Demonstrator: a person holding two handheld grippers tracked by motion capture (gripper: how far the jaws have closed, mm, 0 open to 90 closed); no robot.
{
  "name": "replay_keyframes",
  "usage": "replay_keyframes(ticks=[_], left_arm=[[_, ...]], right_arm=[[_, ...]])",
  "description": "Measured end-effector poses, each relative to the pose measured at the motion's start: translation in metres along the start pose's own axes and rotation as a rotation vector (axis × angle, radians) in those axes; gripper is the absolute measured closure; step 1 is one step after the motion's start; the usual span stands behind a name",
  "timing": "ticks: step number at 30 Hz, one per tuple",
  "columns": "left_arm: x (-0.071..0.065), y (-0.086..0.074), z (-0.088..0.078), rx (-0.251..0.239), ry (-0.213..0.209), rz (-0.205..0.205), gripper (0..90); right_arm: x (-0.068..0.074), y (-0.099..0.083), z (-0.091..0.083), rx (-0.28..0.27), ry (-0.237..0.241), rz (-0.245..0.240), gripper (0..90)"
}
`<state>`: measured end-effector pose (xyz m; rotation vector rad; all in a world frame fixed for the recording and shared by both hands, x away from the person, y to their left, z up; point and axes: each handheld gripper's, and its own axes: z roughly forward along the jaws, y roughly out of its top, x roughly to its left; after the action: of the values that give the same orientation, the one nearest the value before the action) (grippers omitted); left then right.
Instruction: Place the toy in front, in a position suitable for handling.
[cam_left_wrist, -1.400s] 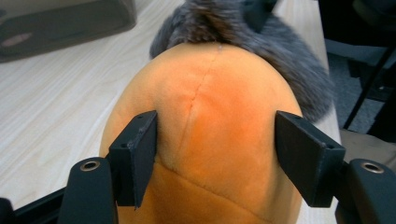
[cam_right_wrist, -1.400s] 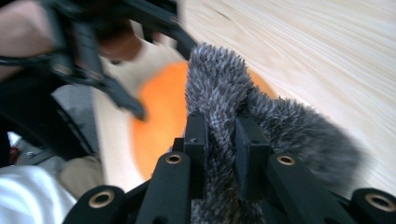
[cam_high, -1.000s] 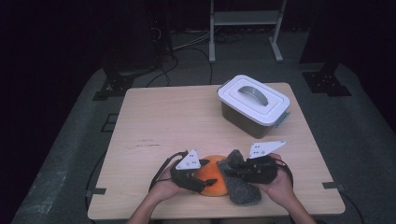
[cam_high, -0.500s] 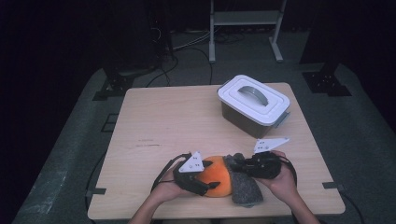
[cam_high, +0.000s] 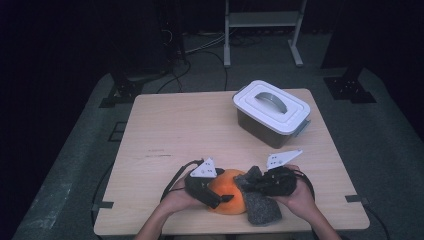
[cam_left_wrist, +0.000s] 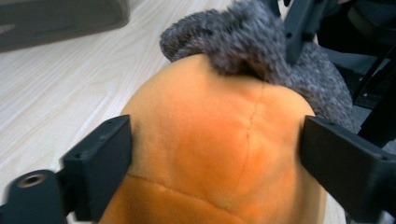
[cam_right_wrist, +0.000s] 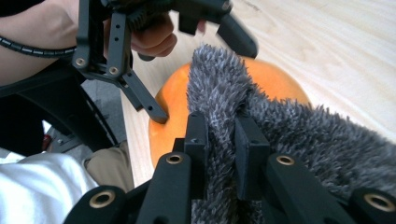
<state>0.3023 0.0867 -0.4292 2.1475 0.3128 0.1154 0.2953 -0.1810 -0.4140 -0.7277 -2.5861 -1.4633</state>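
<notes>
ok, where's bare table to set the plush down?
Bare wood: the whole left half of the table, and the middle strip between the lidded box and the grippers. Crowded: the near edge, where the orange plush, grey fuzzy cloth and both hands sit.

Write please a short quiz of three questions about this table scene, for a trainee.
1. True or false: the right tongs pinch the grey fuzzy cloth.
2. Which thing sits between the jaws of the left tongs? A) orange plush ball B) white-lidded box C) a cable
3. What lies over the far side of the ball in the left gripper view?

Key:
1. True.
2. A.
3. The grey fuzzy cloth.
</notes>
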Motion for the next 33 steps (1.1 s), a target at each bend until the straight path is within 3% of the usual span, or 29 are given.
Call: replay_keyframes(ticks=[3,5,6,8,13,17,20,23,25,27,28,33], left_arm=[[-0.004,0.001,0.0,-0.022,0.041,0.045,33.9],[-0.008,0.006,-0.002,-0.044,0.105,0.084,41.4],[-0.009,0.009,-0.003,-0.056,0.146,0.112,43.3],[-0.01,0.01,-0.003,-0.07,0.187,0.136,45.1],[-0.004,0.002,-0.003,-0.057,0.119,0.098,39.8],[-0.004,-0.001,-0.004,-0.054,0.086,0.097,36.9],[-0.008,0.0,-0.002,-0.051,0.053,0.115,35.4],[-0.007,0.003,-0.005,-0.042,0.039,0.117,29.9],[-0.004,0.006,-0.01,-0.055,0.063,0.09,22.1],[0.001,0.006,-0.01,-0.036,0.08,0.052,17.5],[0.002,0.004,-0.009,-0.036,0.068,0.045,18.7],[-0.004,0.001,-0.008,-0.023,0.054,0.084,34.1]], right_arm=[[0.005,0.007,-0.006,-0.06,-0.036,-0.022,77.4],[0.009,0.012,-0.008,-0.074,-0.057,-0.035,77.3],[0.008,0.012,-0.008,-0.077,-0.068,-0.038,77.3],[0.004,0.01,-0.009,-0.08,-0.084,-0.023,77.3],[-0.017,-0.003,-0.008,-0.042,-0.086,0.051,77.4],[-0.02,-0.005,-0.013,-0.044,-0.11,0.085,77.4],[-0.009,0.003,-0.015,-0.093,-0.077,0.062,77.3],[-0.001,0.005,-0.004,-0.052,-0.068,0.018,77.0],[-0.003,0.002,0.0,-0.045,-0.041,0.035,77.0],[-0.002,0.001,0.0,-0.04,-0.028,0.032,76.8],[-0.001,0.001,0.001,-0.04,-0.026,0.031,76.7],[-0.002,0.0,-0.002,-0.033,-0.037,0.032,77.0]])
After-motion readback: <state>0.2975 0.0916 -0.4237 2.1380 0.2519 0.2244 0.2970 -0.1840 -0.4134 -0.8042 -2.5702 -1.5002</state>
